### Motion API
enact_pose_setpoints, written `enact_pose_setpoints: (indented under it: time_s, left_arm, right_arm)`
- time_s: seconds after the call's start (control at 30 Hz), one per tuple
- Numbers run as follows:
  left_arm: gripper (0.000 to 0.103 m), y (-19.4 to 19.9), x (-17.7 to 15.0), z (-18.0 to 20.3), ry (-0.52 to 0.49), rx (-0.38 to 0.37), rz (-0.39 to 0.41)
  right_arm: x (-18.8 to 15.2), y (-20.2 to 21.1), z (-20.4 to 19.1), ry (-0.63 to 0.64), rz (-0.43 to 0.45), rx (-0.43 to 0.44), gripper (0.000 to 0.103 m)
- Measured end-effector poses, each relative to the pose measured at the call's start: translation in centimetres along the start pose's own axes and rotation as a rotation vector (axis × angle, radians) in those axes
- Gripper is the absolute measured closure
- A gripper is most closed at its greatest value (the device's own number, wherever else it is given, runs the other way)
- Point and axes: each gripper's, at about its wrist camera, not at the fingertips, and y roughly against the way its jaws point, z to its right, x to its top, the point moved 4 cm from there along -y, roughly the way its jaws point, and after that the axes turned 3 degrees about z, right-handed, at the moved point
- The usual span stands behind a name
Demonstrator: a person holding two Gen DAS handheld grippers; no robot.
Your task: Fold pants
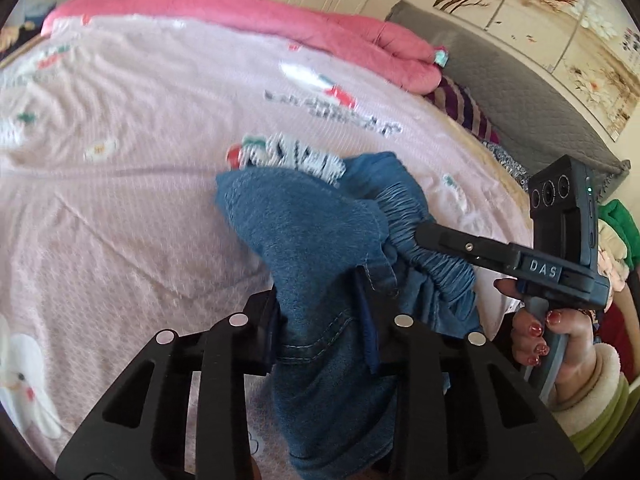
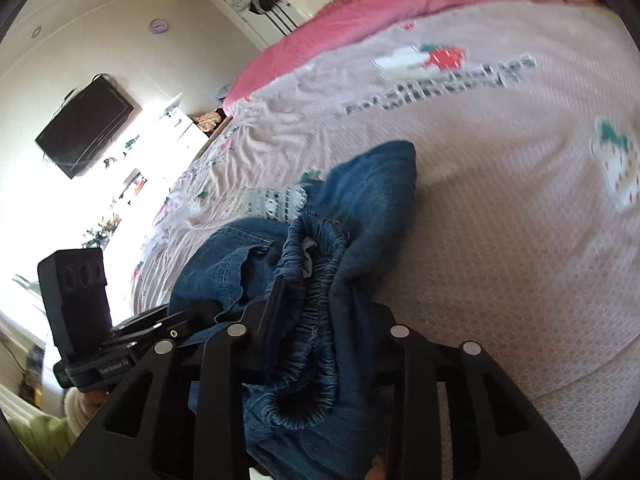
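Blue denim pants (image 1: pixel 304 232) lie bunched on the pink bed sheet (image 1: pixel 140 160). In the left wrist view my left gripper (image 1: pixel 322 320) is shut on a fold of the denim near a seam. My right gripper (image 1: pixel 420 236) comes in from the right, held by a hand (image 1: pixel 536 340), and pinches the gathered elastic waistband (image 1: pixel 404 208). In the right wrist view the waistband (image 2: pixel 316 300) runs between the fingers of my right gripper (image 2: pixel 320 316), which is shut on it. My left gripper (image 2: pixel 180 318) grips the pants (image 2: pixel 372 200) from the left. The pant legs are crumpled and partly hidden.
A rolled pink quilt (image 1: pixel 240 12) lies along the bed's far side. A striped cloth (image 1: pixel 468 108) sits by the grey headboard (image 1: pixel 520 92), and a pile of clothes (image 1: pixel 618 232) is at the right edge. A TV (image 2: pixel 86 124) hangs on the wall.
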Motion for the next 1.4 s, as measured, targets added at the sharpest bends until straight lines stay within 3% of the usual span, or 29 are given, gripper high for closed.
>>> enact_pose_setpoints:
  time_s: [0.17,0.27,0.4,0.63,0.7,0.77,0.9,0.97,1.07,1.13,1.2,1.4]
  left_arm:
    - [0.08,1.2,2.1,0.2,-0.059,0.053,0.084]
    - [0.08,2.0,3.0,-0.5,-0.051,0.072,0.116]
    - [0.08,2.3,4.4,-2.3,-0.041,0.119,0.165]
    - [0.079,-0.8,4.0,-6.6,0.019,0.218,0.084]
    - [0.07,-0.7,3.8,-6.7,0.012,0.238,0.077]
    - [0.063,-0.6,3.7,-6.9,0.007,0.256,0.074]
    - [0.047,-0.2,2.9,-7.1,0.02,0.262,0.065]
    - [0.043,0.2,2.7,-7.0,0.017,0.27,0.067]
    - [0.038,0.5,2.2,-6.8,0.012,0.277,0.067]
    - [0.038,0.6,2.0,-6.6,0.0,0.285,0.069]
    - [0.036,0.8,1.9,-6.4,-0.012,0.292,0.07]
    - [0.028,1.3,1.4,-5.9,-0.032,0.302,0.07]
  right_arm:
    - [1.5,-0.7,-1.8,0.076,0.019,-0.004,0.08]
    - [2.7,-1.6,-2.5,0.095,0.029,0.005,0.088]
    - [4.3,-3.6,-3.5,0.126,0.023,0.021,0.088]
    - [5.5,-8.4,-3.7,0.153,-0.03,-0.024,0.087]
    - [5.2,-8.4,-3.4,0.165,-0.029,-0.047,0.087]
    - [4.8,-8.2,-2.6,0.15,-0.038,-0.075,0.084]
    - [4.1,-7.7,-0.8,0.08,-0.06,-0.104,0.063]
    - [4.0,-7.1,-0.7,0.073,-0.053,-0.123,0.059]
    - [4.3,-5.1,-1.7,0.085,0.018,-0.117,0.057]
    - [4.4,-3.8,-3.1,0.111,0.067,-0.055,0.048]
    - [4.0,-3.9,-4.3,0.14,0.05,-0.015,0.045]
    - [1.8,-6.1,-3.6,0.178,-0.071,-0.137,0.043]
